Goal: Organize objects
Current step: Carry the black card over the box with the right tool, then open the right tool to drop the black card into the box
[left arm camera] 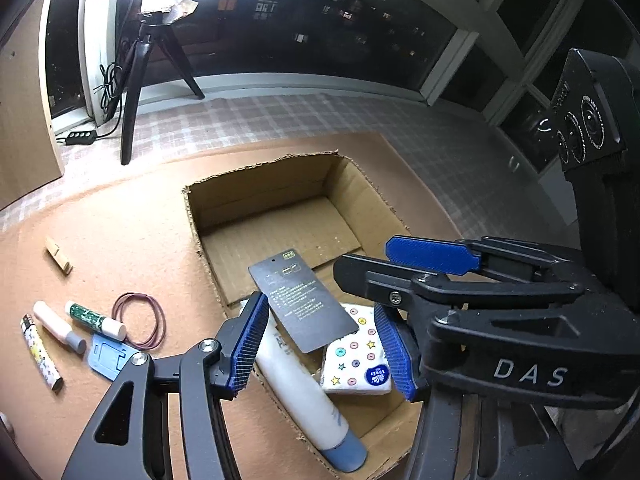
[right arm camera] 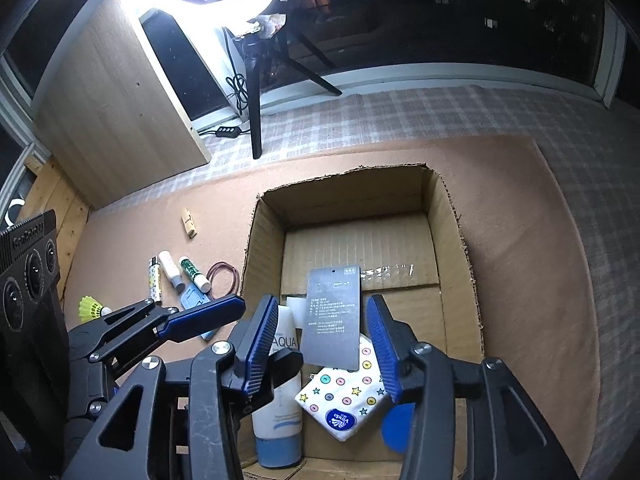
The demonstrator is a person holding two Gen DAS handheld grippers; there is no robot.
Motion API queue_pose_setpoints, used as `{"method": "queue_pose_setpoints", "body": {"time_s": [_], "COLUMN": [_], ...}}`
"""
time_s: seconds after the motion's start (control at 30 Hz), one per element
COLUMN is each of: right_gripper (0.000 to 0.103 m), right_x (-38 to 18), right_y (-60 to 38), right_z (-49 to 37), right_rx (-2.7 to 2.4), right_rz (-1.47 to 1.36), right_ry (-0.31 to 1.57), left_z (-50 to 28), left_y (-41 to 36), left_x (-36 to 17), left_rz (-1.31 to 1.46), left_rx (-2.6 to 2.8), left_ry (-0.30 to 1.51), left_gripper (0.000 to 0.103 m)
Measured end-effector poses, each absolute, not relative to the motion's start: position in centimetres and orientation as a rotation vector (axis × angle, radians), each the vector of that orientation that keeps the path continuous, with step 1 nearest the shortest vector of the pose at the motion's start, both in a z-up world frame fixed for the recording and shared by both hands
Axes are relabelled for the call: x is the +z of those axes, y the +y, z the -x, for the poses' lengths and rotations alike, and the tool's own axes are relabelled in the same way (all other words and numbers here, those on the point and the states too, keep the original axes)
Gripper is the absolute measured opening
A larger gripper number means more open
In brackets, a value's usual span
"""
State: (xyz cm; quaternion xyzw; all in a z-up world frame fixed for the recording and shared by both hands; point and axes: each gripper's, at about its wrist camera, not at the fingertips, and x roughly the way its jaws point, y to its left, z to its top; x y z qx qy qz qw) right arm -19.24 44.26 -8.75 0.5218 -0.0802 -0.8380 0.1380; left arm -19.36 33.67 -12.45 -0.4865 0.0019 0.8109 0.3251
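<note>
Pink-brown tabletop (right arm camera: 520, 240) fills the scene, and on it sits the open cardboard box (right arm camera: 456, 240), flaps cut away. Inside the box, along its left wall, lies a white tube (right arm camera: 282, 412) with a blue cap; just right of it rests a tissue pack (right arm camera: 344, 396) dotted with stars and buttons. Above both, tilted, is a dark grey card (right arm camera: 334, 316), its lower end over the pack. Left gripper (left arm camera: 320, 348) hangs over the box, jaws apart, the card between them with no pad pressing it. Right gripper (right arm camera: 326, 344) is also parted, pads clear of the card's edges. Left of the box: lighter (right arm camera: 155, 284), two small tubes, rubber band (right arm camera: 224, 278), shuttlecock (right arm camera: 91, 308).
</note>
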Motion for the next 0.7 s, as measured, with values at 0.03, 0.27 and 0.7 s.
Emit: {"method": "queue_pose_setpoints", "body": {"time_s": [0.03,0.27,0.7], "right_gripper": [0.043,0.043,0.045], "right_x": [-8.7,-8.0,-6.3], "right_y": [44.3,44.2,42.5], "right_z": [19.2,18.4,14.6], "right_rx": [-2.424,-2.423,-2.47], "right_rz": [-1.507,-1.491,-1.434], "right_ry": [-0.237,-0.274,-0.232], "left_z": [19.3,17.9,14.6], "left_y": [33.6,32.2,25.9], "left_x": [-12.3,-10.8,-8.2], "left_rz": [1.272,1.23,1.181], "left_rx": [2.13,2.173,2.293], "left_ry": [0.009,0.054,0.148], "left_gripper": [0.059,0.059,0.06]}}
